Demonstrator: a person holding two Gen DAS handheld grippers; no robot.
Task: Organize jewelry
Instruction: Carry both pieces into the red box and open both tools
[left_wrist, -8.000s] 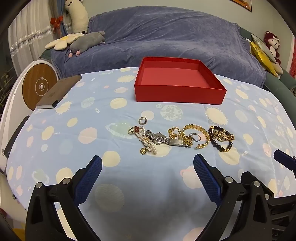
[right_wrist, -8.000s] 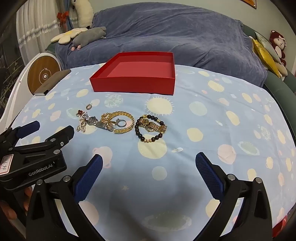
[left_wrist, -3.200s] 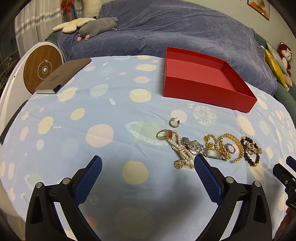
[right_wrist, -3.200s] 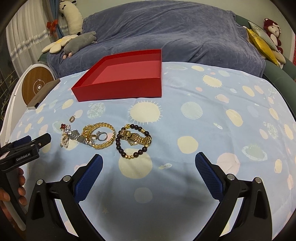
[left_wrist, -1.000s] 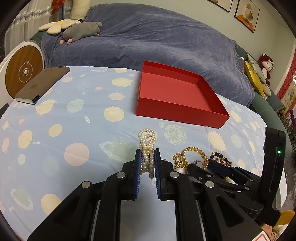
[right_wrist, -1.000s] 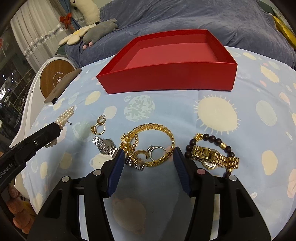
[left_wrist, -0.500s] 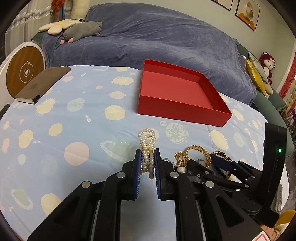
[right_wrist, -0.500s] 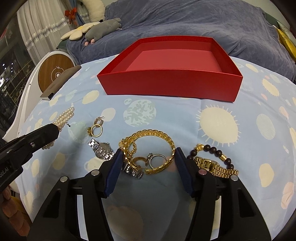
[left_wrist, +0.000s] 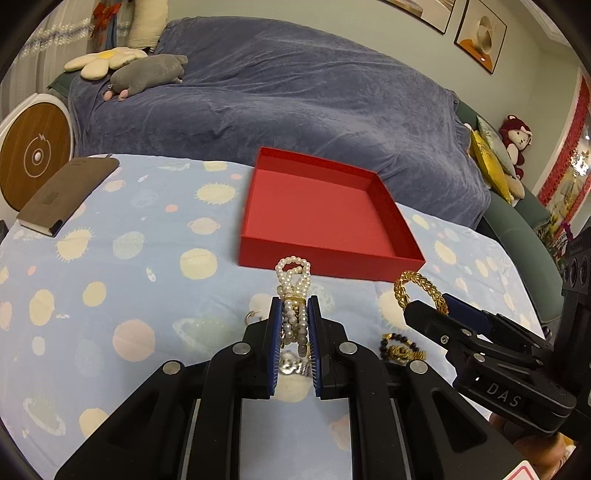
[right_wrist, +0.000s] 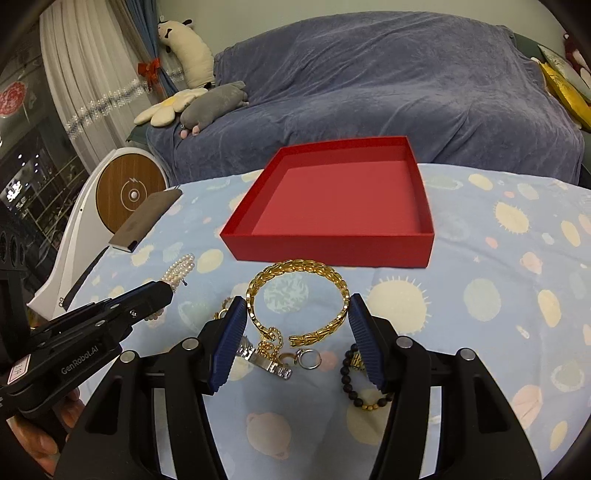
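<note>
Nothing sits in the red box (right_wrist: 343, 199) yet. The left hand-held gripper (left_wrist: 293, 325) pinches a pearl bracelet (left_wrist: 293, 280) and the right hand-held gripper (right_wrist: 297, 325) clasps a gold bangle (right_wrist: 299, 295), both raised just short of it; a watch (right_wrist: 266, 360), ring (right_wrist: 308, 359) and beaded bracelet (right_wrist: 354, 391) lie on the tabletop (right_wrist: 498, 295)

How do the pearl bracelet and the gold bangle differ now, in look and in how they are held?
The pearl bracelet is white strands, pinched flat in the left gripper; the gold bangle is one rigid braided open ring, spanning the right gripper. Both are lifted before the red box.
</note>
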